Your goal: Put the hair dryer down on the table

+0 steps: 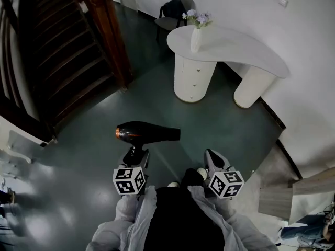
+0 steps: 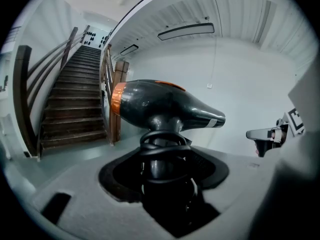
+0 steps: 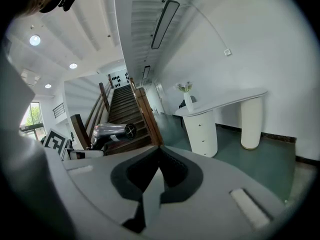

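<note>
- Plainly, the hair dryer (image 1: 148, 132) is up in the air over the floor (image 1: 157, 101), well apart from the table (image 1: 238, 48); the left gripper (image 1: 135, 155) pinches its handle from below, with the barrel level and the nozzle towards the person's right; the step in hand, as I judge it, is the carry to the table.
- To do it well, hold the barrel level on the approach; aim for the bare stretch of tabletop away from the vase (image 1: 196, 40) and its flowers (image 1: 198, 19) (the vase looks tall and easy to tip); lower until the barrel's side rests on the top before the jaws part, since the dryer would likely topple if stood on its handle.
- The right gripper (image 3: 155, 173) has its jaws pressed together on nothing; it is best kept clear of the set-down.
- The dryer body is glossy dark plastic, rounded and tapering to the nozzle, with a copper-orange band at the rear; a black cord (image 2: 162, 143) is looped round the handle just above the jaws and may snag on release.
- The table is smooth matt white, bean-shaped, on two round drum pedestals; the floor is dark green and shiny; the stairs (image 1: 57, 61) at the left are dark wood.
</note>
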The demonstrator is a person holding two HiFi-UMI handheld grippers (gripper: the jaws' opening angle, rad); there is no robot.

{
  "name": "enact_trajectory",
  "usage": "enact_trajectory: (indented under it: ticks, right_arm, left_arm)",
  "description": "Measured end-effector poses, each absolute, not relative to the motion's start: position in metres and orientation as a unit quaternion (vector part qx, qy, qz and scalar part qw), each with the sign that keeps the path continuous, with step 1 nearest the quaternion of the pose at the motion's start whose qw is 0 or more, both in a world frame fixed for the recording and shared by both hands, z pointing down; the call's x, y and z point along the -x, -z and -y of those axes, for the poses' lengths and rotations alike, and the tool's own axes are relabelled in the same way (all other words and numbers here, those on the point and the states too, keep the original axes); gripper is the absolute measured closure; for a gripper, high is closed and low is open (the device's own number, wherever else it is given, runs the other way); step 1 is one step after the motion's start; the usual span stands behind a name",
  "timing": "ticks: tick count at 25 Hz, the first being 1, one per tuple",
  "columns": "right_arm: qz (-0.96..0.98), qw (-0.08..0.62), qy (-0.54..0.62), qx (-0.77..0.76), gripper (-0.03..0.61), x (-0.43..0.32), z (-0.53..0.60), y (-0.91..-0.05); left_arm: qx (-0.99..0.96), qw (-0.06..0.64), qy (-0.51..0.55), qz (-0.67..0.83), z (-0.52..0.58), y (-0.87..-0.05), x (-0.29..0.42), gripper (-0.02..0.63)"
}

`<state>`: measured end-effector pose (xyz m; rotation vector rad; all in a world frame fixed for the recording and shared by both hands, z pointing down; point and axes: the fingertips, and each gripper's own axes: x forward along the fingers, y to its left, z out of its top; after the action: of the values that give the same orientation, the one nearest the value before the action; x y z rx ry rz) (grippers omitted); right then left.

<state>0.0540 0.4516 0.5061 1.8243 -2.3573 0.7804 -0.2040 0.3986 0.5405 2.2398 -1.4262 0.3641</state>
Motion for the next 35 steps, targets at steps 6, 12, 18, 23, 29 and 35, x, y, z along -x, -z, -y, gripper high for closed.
enact_trajectory:
  ticks: [6, 12, 18, 23, 29, 35]
  right_arm:
    - [0.771, 0.035, -0.257, -0.581, 0.569, -0.050, -0.435, -0.508]
    - [0.778, 0.039, -0.265, -0.568, 0.569, -0.046, -0.391, -0.516]
    - [0.784, 0.045, -0.265, -0.560, 0.569, -0.052, -0.322, -0.519]
    - [0.785, 0.042, -0.259, -0.562, 0.569, -0.065, -0.248, -0.511]
    - [0.789, 0.039, -0.256, -0.557, 0.569, -0.074, -0.170, -0.503]
    - [0.795, 0.034, -0.253, -0.549, 0.569, -0.074, -0.106, -0.500]
  left_arm:
    - [-0.810, 0.232, -0.131, 0.523, -0.389, -0.544, 0.204, 0.342]
    - [-0.804, 0.234, -0.132, 0.531, -0.350, -0.546, 0.205, 0.342]
    - [-0.802, 0.227, -0.132, 0.536, -0.282, -0.543, 0.201, 0.342]
    - [-0.800, 0.226, -0.127, 0.541, -0.209, -0.536, 0.194, 0.342]
    - [-0.804, 0.215, -0.126, 0.540, -0.132, -0.524, 0.183, 0.342]
    - [-0.803, 0.211, -0.134, 0.541, -0.076, -0.523, 0.181, 0.342]
